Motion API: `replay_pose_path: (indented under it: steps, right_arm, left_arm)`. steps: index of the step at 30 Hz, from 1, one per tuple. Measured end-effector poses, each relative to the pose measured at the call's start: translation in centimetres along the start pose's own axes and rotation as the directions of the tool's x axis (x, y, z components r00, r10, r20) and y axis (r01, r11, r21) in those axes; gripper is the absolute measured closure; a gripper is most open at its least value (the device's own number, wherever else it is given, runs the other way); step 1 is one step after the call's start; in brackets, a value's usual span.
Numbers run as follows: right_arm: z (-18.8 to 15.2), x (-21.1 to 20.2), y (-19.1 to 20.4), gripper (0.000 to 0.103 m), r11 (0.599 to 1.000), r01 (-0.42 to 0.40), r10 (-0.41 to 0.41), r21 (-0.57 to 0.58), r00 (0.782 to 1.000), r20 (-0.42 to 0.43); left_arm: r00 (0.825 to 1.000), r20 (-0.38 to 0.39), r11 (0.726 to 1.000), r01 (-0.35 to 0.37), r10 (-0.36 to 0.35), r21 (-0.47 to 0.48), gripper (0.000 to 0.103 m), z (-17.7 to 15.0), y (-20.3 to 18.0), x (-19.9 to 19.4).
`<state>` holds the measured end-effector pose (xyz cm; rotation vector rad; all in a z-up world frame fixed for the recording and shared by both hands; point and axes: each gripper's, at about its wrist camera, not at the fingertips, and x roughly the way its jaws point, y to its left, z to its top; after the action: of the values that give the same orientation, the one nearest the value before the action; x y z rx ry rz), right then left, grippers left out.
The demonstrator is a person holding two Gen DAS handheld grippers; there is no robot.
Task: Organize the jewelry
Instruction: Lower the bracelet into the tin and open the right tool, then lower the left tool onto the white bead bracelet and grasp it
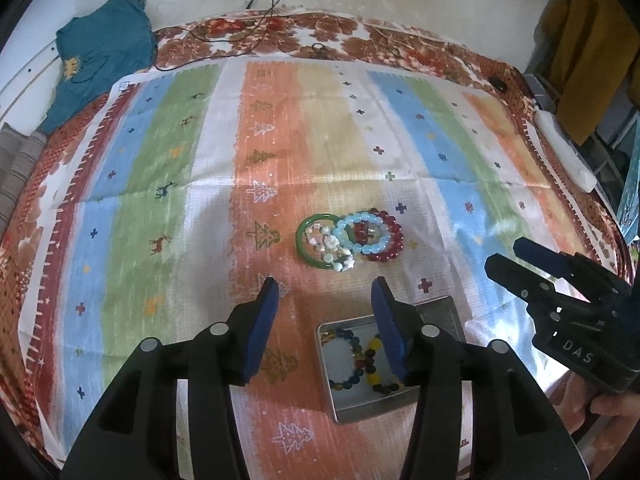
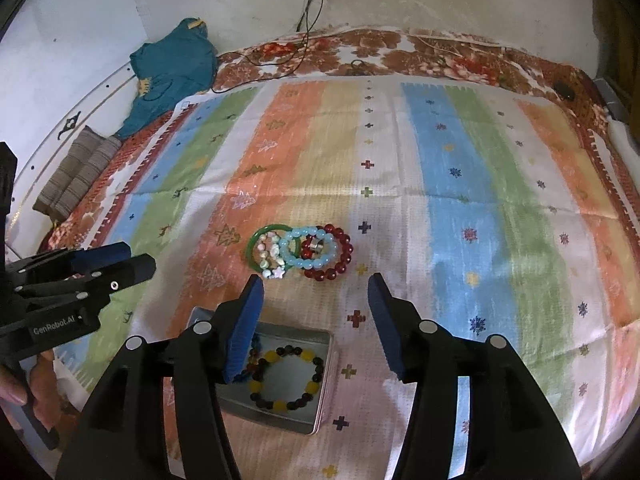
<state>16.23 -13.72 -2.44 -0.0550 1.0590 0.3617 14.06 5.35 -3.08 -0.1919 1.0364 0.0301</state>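
1. While both grippers hang above the near part of the bed with its striped, tree-patterned cloth (image 2: pixel 440 152), the loose pile of jewelry lies straight ahead of them, toward the middle of the cloth: a green glassy bangle (image 2: pixel 253 249), a strand of pale shell and star beads (image 2: pixel 273 261), a light blue bead bracelet (image 2: pixel 308 249) and a dark red bead bracelet (image 2: pixel 340 254), overlapping one another.
2. Nearer the bed's front edge sits the shallow silver metal tin (image 2: pixel 320 400), already holding a yellow-and-black bead bracelet (image 2: pixel 286 376) and a multicoloured bead bracelet (image 1: pixel 346 360).
3. The left gripper (image 1: pixel 325 292) has its fingers spread, grasping nothing; the right gripper (image 2: pixel 316 288) likewise gapes, unloaded.
4. Judging by the right wrist view, the red and blue bracelets lie just beyond its finger gap, slightly left of centre, so the right gripper looks better placed for them; the bangle's side favours the left.
5. The pile runs crosswise, left to right.
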Motion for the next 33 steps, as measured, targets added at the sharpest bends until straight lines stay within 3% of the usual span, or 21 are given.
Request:
replay_pose_path:
  steps: [12, 33]
  right_arm:
    - [1.1, 1.2, -1.1, 0.039, 1.0, 0.009, -0.009, 0.024, 1.0, -0.01]
    - [3.2, 5.6, -3.0, 0.037, 0.999, 0.03, -0.028, 0.025, 0.997, -0.07]
  left_arm:
    - [0.999, -0.045, 1.0, -0.026, 0.026, 0.008, 0.053, 1.7, 0.3, 2.6]
    - [0.985, -0.161, 0.998, 0.057, -0.063, -0.041, 0.05, 3.4, 0.2, 8.7]
